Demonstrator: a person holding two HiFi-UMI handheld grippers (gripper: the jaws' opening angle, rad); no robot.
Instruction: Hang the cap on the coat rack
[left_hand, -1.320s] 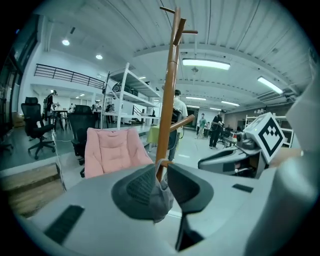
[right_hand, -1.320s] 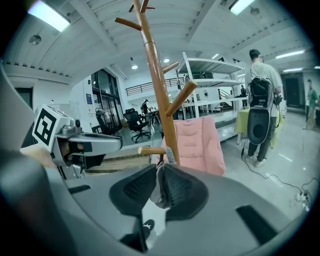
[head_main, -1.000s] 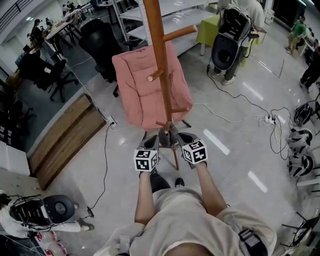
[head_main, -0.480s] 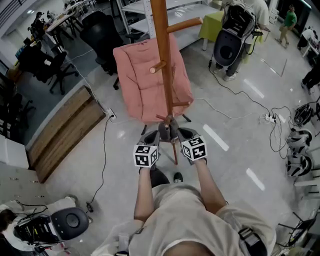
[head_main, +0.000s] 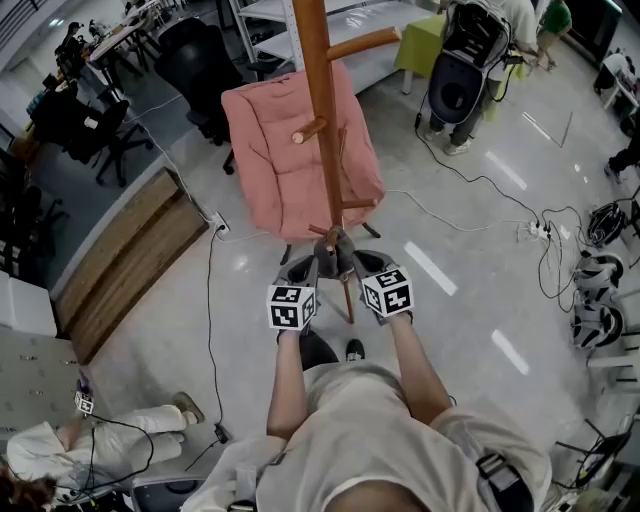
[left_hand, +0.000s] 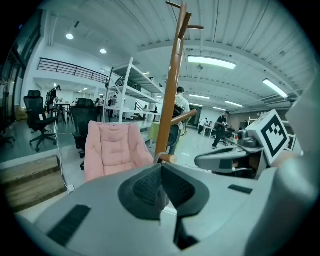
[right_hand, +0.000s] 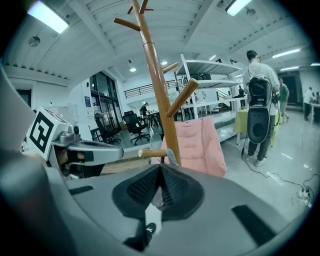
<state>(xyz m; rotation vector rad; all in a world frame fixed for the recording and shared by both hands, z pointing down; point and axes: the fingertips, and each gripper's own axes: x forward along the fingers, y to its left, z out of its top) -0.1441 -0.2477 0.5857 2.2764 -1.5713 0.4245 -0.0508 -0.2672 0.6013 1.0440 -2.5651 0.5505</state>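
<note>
Grey, textured and pressed pad to pad, clenching a thin edge of the cap (head_main: 336, 254) from both sides: pinching it with the left gripper (left_hand: 161, 186) and likewise with the right gripper (right_hand: 159, 187), showing only a pale sliver of fabric low between each pair of pads. Holding the cap slung between the two sets of jaws, right up by the pole of the coat rack (head_main: 320, 110). Facing a short low peg (right_hand: 150, 153) just ahead of the jaws and slightly above them; not telling from any view whether cap and peg are touching. Looking past the pole to a pink chair (head_main: 290, 165) well beyond the jaws. Judging the task roughly half done: carrying and lining up apparently finished, with hooking the cap over a peg and releasing both grips remaining. Comparing with a second ago: keeping both grippers clenched and in almost the same place against the pole, perhaps creeping a touch nearer the low peg; noting a person (head_main: 95, 440) on the floor, far behind and left of the jaws, having shifted position.
</note>
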